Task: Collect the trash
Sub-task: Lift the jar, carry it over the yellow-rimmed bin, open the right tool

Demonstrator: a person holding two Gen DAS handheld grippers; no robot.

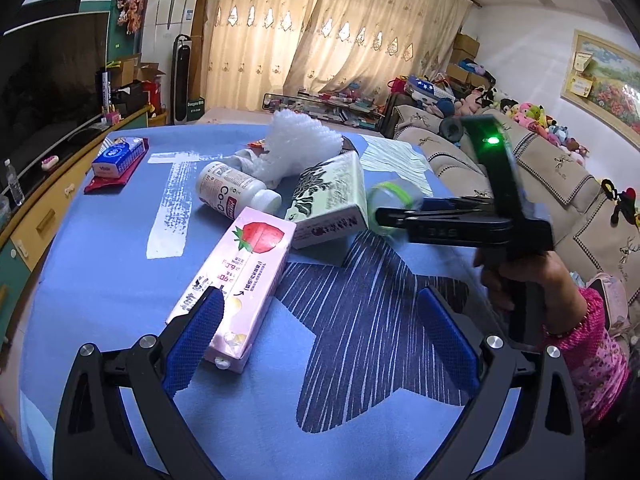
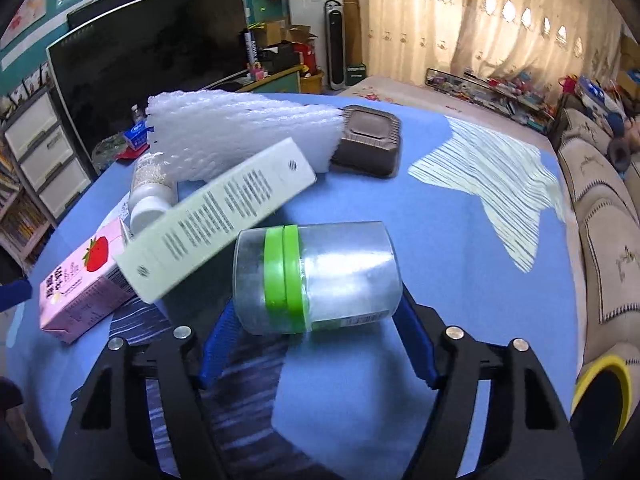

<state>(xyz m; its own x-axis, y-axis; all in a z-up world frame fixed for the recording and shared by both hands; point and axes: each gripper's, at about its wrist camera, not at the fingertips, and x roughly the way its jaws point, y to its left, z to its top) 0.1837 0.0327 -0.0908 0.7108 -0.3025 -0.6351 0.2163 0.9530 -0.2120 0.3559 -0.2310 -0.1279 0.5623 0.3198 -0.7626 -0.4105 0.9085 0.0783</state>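
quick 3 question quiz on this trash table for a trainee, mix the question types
1. True or false: the clear jar lies on its side between the right gripper's fingers.
2. Multiple choice: what is beside the left gripper's left finger? A) pink strawberry carton B) white bottle C) brown box
3. Fill in: the band around the jar is ____.

Key
1. True
2. A
3. green
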